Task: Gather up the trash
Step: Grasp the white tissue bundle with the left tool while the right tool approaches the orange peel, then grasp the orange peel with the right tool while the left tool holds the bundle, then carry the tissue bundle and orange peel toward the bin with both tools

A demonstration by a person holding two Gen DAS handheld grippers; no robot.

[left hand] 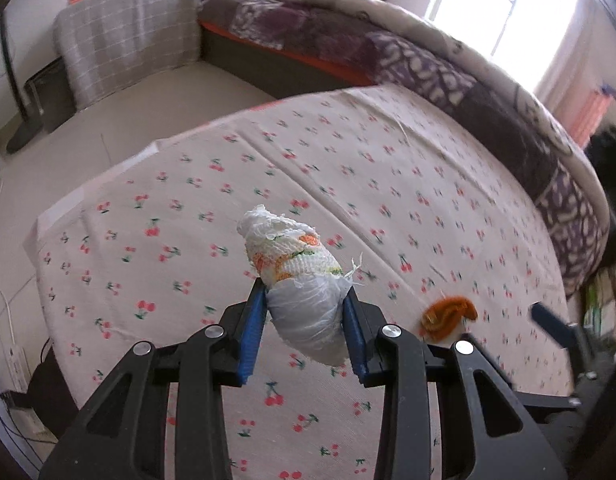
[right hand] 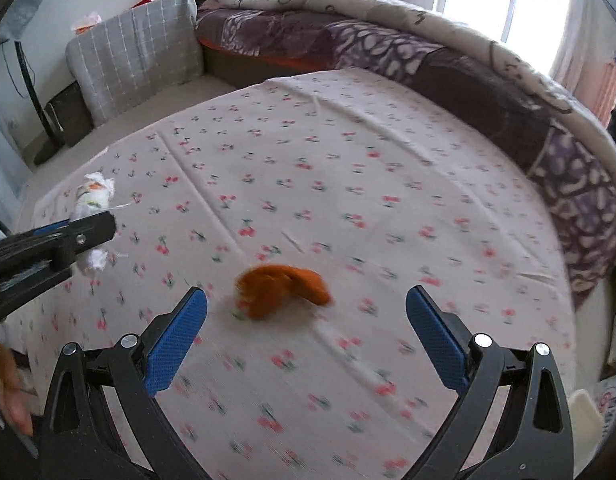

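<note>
Between the left hand-held gripper (left hand: 304,312) pads, a clamped white gauze wad (left hand: 296,276) shows orange print.

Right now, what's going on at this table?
A person is clearing trash off a table covered with a cherry-print cloth, a handheld gripper in each hand. The left gripper is shut on a white wad of cloth and holds it above the table. The right gripper is open, its fingers either side of an orange scrap that lies on the cloth, not yet gripped.
</note>
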